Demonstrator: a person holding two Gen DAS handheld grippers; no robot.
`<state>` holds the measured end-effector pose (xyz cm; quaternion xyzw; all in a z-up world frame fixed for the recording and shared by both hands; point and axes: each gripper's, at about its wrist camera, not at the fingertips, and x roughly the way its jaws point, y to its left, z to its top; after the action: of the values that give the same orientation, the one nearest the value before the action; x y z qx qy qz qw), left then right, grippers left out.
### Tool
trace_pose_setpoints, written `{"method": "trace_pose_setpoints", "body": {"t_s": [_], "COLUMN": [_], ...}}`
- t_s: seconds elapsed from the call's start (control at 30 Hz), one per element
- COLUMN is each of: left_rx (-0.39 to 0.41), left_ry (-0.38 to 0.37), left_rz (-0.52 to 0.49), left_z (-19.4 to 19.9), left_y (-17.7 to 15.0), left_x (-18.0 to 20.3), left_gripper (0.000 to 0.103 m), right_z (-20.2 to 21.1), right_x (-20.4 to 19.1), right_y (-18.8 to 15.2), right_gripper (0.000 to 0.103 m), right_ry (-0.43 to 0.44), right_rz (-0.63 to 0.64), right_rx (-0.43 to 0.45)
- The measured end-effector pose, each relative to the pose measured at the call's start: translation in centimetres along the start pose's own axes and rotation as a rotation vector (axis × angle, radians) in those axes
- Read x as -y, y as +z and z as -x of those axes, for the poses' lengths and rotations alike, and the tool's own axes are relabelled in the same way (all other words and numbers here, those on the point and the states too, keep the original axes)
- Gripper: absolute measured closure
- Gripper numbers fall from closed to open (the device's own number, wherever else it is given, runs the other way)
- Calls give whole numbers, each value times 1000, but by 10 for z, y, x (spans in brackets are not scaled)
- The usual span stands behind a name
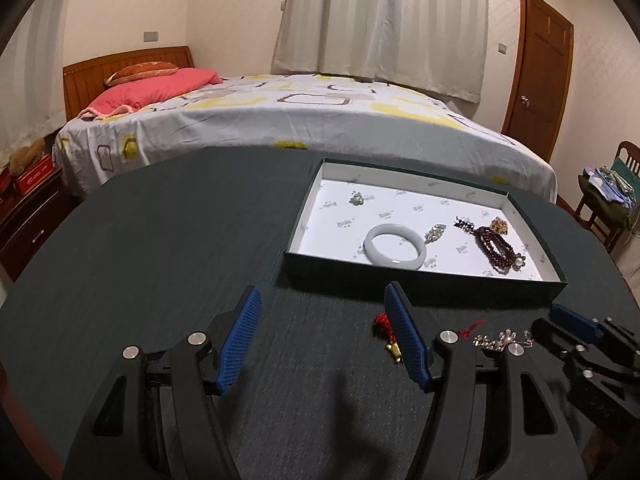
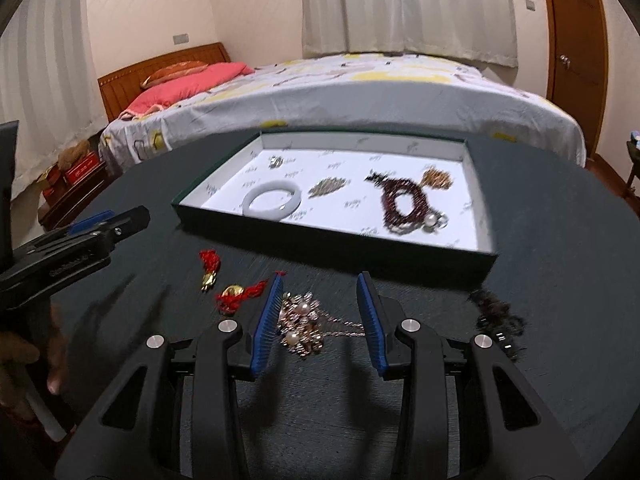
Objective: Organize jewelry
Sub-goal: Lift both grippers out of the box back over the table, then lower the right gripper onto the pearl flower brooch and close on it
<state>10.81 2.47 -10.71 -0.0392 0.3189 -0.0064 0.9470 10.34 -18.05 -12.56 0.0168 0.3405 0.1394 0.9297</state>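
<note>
A shallow green box (image 2: pixel 320 242) with a white floor sits on the dark table. In it lie a white bangle (image 2: pixel 272 200), a dark red bead bracelet (image 2: pixel 404 204) and small metal pieces. My right gripper (image 2: pixel 320 284) is open low over the table. A pearl-and-chain brooch (image 2: pixel 300 328) lies between its fingers, close to the left pad. Two red tassel charms (image 2: pixel 236 296) lie just left of it. My left gripper (image 1: pixel 322 300) stands open and empty in front of the box (image 1: pixel 304 220). A red charm (image 1: pixel 384 330) shows behind its right finger.
A black lacy piece (image 2: pixel 496 320) lies on the table right of my right gripper. Behind the round table (image 1: pixel 160 240) stands a bed (image 1: pixel 320 128). A wooden door (image 1: pixel 540 72) and a chair (image 1: pixel 608 208) are at the right, a nightstand (image 1: pixel 32 216) at the left.
</note>
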Motion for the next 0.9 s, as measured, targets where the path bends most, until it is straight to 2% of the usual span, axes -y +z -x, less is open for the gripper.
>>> {"method": "trace_pose_setpoints", "body": {"t_s": [0.17,0.6,0.63,0.7,0.9], "left_rx": [-3,-50,-49,-51,-59], "left_ry": [9,16,16,16,14], "left_rz": [-4,-11,-12,-17,-21], "left_z": [1,-6,-6,-6,-7], "left_y": [-4,-17,-17,-18,-19], "left_x": [-2,-5,-5,-4,-3], "left_gripper": [40,40,40,40,40], "right_z": [-15,-44,-44,-43,-40], "right_x": [-10,-15,-15,-15,-12], "right_y": [-2,-5,-6,-6,-8], "right_gripper": [65,64,65,75,81], "right_ry": [22,-3,-5,-11,0], "right_rz": [12,41,50,57,43], "right_rx": [-54,-181,-183,-182,-177]}}
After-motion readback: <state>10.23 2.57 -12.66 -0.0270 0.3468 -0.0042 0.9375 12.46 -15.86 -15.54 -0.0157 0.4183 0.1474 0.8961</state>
